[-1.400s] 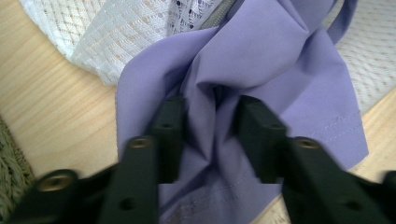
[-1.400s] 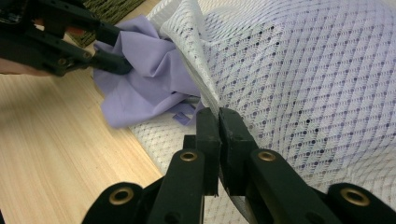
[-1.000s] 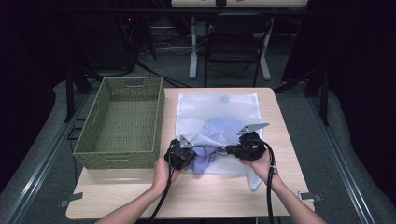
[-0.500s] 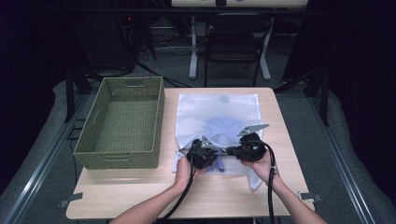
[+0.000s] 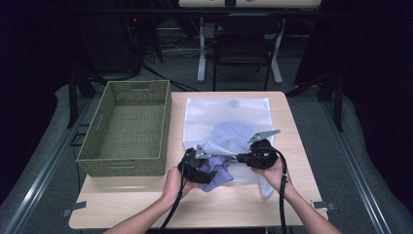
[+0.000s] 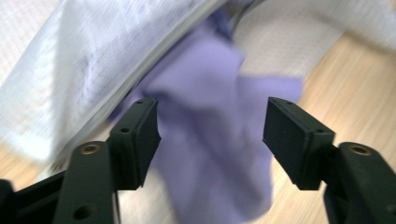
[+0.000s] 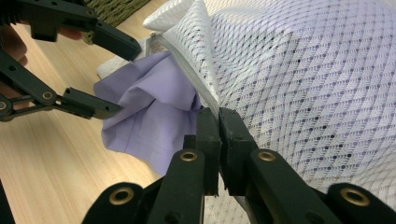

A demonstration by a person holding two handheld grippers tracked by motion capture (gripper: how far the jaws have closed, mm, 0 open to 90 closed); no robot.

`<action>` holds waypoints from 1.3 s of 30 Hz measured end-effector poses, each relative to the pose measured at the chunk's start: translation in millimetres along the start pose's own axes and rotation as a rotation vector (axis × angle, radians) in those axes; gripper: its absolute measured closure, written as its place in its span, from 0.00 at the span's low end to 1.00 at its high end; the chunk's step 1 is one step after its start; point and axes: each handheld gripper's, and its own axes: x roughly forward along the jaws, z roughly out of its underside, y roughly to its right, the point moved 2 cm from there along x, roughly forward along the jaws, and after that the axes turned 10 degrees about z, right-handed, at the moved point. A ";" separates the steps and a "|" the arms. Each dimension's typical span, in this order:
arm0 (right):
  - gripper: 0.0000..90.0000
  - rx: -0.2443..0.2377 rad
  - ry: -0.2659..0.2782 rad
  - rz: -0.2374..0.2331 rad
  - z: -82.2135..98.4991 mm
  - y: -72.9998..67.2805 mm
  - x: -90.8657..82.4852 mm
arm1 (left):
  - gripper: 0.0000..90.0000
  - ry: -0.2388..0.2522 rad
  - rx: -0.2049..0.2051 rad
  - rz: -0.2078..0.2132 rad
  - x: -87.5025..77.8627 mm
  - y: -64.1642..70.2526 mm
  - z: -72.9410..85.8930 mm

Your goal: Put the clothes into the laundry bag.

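- Nearest the person, the left gripper [image 5: 198,165] sits at the near edge of the soft lilac-purple cloth [image 5: 216,173]. Its jaws have just been opening and now stand apart, the cloth lying between them without either pad pressing on it. A second ago they were shut and further left, by the basket's near corner.
- The purple cloth hangs half out of the mouth of the white mesh zip-up laundry bag [image 5: 229,114], its loose end resting on the pale wooden table [image 5: 146,204].
- The right gripper [image 5: 243,158] has stayed where it was, jaws pinched tight on the bag's zipped edge [image 7: 205,88] and holding it up off the cloth.
- Beyond, the rest of the cloth shows through the mesh as a purple mound.
- To the left, the olive-green woven rectangular basket [image 5: 127,127] stands beside the bag, unmoved.
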 end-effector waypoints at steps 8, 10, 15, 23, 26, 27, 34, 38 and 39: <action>0.97 0.002 -0.002 0.003 -1.3 0.1 1.5 | 0.39 -0.021 -0.076 0.058 4.9 -13.9 17.8; 0.97 -0.001 -0.005 0.003 -1.7 -1.4 2.2 | 0.42 -0.030 -0.064 0.066 11.9 -10.6 15.7; 0.97 -0.006 -0.005 -0.004 -2.3 -3.7 3.2 | 0.57 -0.022 -0.046 0.037 30.9 -6.5 6.9; 0.98 -0.009 -0.007 -0.013 -3.3 -6.8 3.5 | 0.99 0.069 -0.049 -0.004 53.0 -9.4 -4.5; 0.98 -0.011 0.008 -0.021 -5.2 -8.6 0.1 | 1.00 0.103 -0.039 -0.013 55.1 -8.3 -12.4; 0.98 -0.007 0.015 -0.022 -6.0 -9.1 -1.3 | 1.00 0.118 -0.034 -0.020 54.6 -8.0 -15.7; 0.98 0.024 0.081 -0.033 -14.4 -7.5 -15.7 | 1.00 0.295 -0.026 -0.124 50.8 -5.2 -38.4; 0.98 0.047 0.108 -0.034 -15.7 -3.7 -20.9 | 1.00 0.349 -0.040 -0.184 55.6 -6.6 -47.8; 0.98 0.052 0.100 -0.035 -14.8 -2.7 -19.9 | 1.00 0.334 -0.041 -0.191 59.2 -8.0 -48.7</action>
